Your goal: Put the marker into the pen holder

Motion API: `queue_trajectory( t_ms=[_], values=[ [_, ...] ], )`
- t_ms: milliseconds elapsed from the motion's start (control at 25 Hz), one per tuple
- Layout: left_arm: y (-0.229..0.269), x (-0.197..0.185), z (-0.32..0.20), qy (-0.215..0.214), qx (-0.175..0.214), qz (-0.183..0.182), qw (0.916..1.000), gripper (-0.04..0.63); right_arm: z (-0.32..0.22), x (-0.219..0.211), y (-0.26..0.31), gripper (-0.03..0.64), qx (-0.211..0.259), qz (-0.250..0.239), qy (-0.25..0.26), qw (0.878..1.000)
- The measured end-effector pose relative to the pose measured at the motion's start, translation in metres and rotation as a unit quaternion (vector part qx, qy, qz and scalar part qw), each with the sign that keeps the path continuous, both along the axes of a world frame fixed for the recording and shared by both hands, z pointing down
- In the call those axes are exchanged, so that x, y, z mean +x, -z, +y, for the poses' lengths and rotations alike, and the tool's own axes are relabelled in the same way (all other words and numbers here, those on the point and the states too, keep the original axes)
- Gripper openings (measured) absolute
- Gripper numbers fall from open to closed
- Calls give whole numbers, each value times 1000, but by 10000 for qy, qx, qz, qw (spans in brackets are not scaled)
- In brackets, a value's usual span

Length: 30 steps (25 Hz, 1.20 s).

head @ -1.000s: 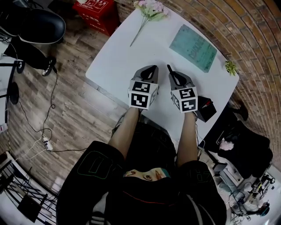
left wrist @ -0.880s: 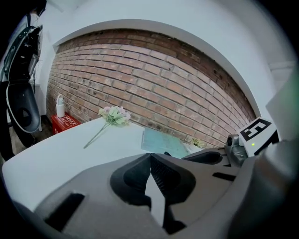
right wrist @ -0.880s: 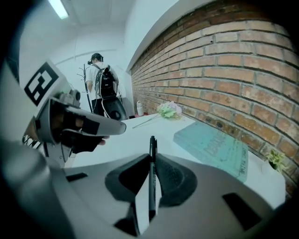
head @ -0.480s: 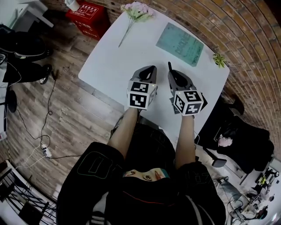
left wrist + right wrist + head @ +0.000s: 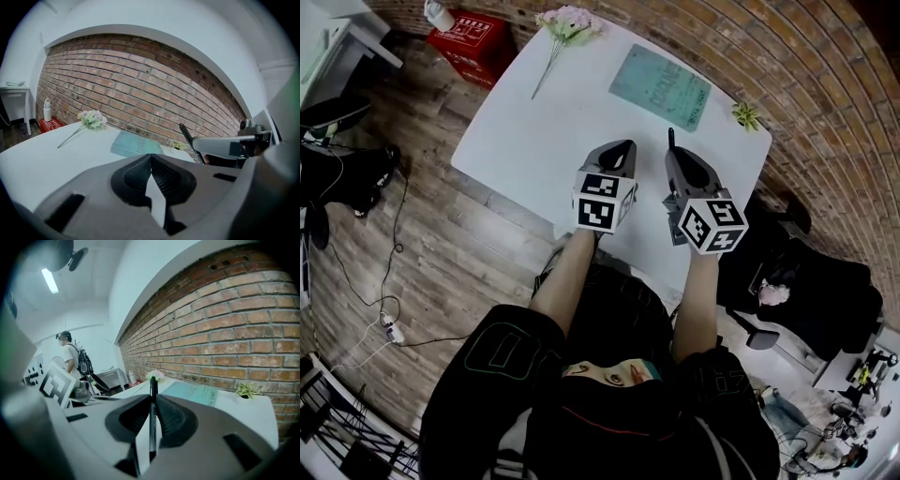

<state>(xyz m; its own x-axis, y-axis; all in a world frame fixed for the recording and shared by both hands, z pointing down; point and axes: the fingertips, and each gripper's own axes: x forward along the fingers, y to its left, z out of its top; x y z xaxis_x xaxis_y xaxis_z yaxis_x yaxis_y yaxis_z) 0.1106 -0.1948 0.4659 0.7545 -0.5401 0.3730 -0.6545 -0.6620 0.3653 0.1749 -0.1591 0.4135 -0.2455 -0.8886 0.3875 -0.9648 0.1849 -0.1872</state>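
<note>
Marker (image 5: 152, 416) is clamped between the fingers of our right gripper (image 5: 677, 161). Its slim black barrel runs along the line of the fingers and its tip pokes out past them, above the white worktop (image 5: 581, 122). Our left gripper (image 5: 151, 158) has its fingers closed tip to tip on nothing and hovers just beside the right one.

We judge the step in hand to be the carry to the pen holder, which we cannot pick out in any view. We should find it first, bring the protruding end over its mouth, and tip the barrel towards vertical. Then we lower until the wall surrounds the barrel, and only then part the fingers.

The barrel looks round, hard and smooth, so we expect it could pivot in the dark ribbed pads (image 5: 174, 420) if we swing quickly. A steady squeeze and a slow wrist should suit it.

Around it, the worktop is matte and round-cornered. On it lie a flat teal notebook (image 5: 661, 86), a pale flower sprig (image 5: 562, 23) and a small green plant (image 5: 745, 114), with rough brick wall (image 5: 234, 333) beyond.
</note>
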Motion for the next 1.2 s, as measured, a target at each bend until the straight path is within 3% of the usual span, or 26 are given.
queue_trajectory(
  t_ms=[640,1200],
  values=[
    [6,46,39,-220,1,103,9997,9,49,67,7,52,193,-170,-498,9984],
    [-10,37,55,21,-97,-145,9998,8,66,93,-17,52,272,-288,-625,9973]
  ],
)
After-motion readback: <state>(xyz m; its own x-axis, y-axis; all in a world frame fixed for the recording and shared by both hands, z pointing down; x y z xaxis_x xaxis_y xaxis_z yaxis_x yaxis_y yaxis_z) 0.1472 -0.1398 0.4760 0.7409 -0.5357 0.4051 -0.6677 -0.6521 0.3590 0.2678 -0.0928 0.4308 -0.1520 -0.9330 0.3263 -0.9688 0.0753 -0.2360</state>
